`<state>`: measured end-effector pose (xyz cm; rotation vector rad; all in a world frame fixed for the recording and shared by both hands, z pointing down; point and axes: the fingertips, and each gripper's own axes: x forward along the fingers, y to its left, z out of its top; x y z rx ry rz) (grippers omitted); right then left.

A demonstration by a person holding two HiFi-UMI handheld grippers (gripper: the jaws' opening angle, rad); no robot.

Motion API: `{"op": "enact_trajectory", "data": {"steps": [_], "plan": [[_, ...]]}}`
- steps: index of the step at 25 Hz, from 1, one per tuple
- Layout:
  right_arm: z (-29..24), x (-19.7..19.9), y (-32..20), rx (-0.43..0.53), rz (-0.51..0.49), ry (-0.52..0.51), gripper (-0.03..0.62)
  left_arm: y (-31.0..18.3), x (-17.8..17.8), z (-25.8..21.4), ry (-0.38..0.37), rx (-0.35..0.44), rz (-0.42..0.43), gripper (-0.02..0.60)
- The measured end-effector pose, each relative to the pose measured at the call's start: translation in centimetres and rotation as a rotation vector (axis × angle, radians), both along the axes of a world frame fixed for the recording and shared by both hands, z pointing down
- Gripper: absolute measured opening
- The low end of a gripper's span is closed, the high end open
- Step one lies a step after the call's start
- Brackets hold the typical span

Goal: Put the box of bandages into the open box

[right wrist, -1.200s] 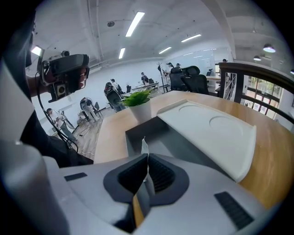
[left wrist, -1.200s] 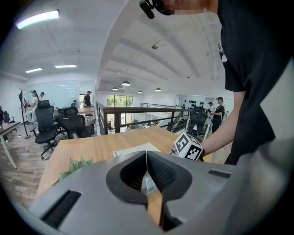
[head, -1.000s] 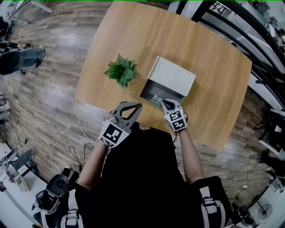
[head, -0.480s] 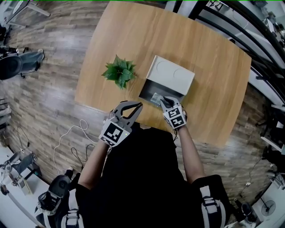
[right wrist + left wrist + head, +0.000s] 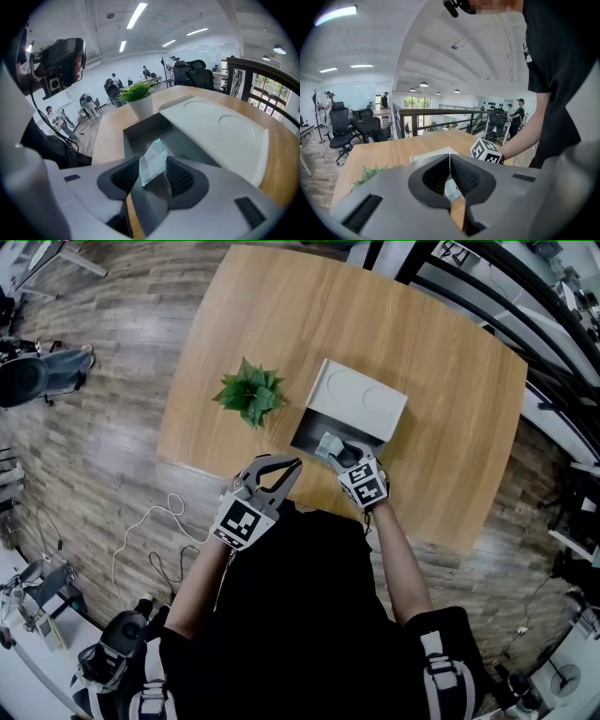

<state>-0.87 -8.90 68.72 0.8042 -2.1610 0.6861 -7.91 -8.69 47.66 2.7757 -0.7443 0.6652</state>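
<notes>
Pushed the right gripper (image 5: 339,452) slightly toward 12 o'clock since a second ago, further over the open box (image 5: 306,431). Now spreading its jaws, with the box of bandages (image 5: 153,161) tilted between the pads, apparently unpressed, above the open box's dark inside. Holds the left gripper (image 5: 289,465) at about 7 o'clock from the open box, above the near edge of the table (image 5: 441,427), jaws pressed together on nothing. Shows the white lid (image 5: 361,401) laid back at 1 o'clock and the plant (image 5: 251,393) at 9 o'clock of the open box.
</notes>
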Motion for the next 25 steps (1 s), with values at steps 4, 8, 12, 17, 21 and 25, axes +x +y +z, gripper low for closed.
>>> {"op": "enact_trajectory", "data": {"steps": [4,8,12,17,21,25], "plan": [[0.3,-0.1,-0.1,-0.005,0.003,0.013,0.199,0.0,0.3,-0.1,0.006,0.003,-0.002,0.026],[-0.2,-0.4,0.2,-0.003,-0.006,0.026,0.213,0.0,0.3,0.0,0.009,0.003,-0.009,0.026],[-0.5,-0.4,0.3,0.026,-0.017,0.045,0.234,0.2,0.4,0.1,0.011,0.001,-0.013,0.026],[-0.6,-0.1,0.5,0.046,-0.029,0.050,0.241,0.4,0.9,0.2,0.020,0.000,-0.021,0.026],[-1.2,1.0,0.7,0.078,-0.021,0.064,0.241,0.7,1.2,-0.1,0.037,-0.006,-0.037,0.026],[-1.6,1.6,0.8,0.089,-0.018,0.051,0.241,1.2,1.7,0.2,0.040,-0.011,-0.044,0.026]]}}
